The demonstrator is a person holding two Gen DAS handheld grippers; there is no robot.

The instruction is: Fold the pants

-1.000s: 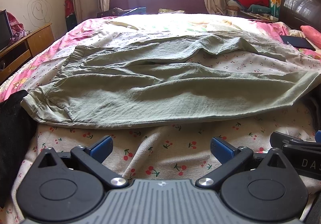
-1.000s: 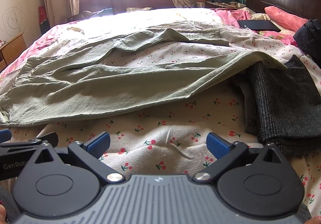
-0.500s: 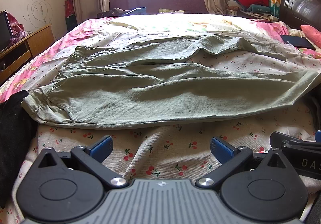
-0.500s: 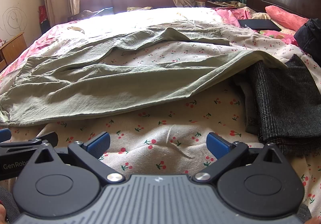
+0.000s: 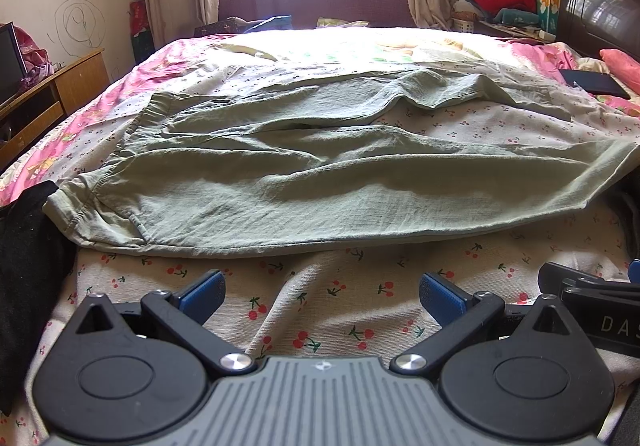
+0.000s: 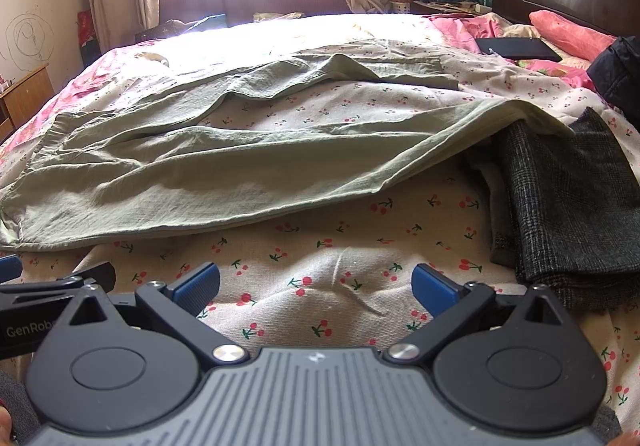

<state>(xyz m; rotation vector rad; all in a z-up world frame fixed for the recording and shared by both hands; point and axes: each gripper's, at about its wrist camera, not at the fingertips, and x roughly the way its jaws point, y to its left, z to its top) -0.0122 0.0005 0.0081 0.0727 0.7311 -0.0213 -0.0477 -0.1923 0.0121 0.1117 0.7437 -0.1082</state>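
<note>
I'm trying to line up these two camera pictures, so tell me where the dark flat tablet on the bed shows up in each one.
Left wrist view: the tablet lies far right, upper third, on the pink bedding below the headboard.
Right wrist view: the tablet lies upper right, closer to centre, just left of the pink pillow.
Shared landmark: the green pants, spread across the bed in both.

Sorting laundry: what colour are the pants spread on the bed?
Pale sage green pants, plain; clearest in the left wrist view.
</note>
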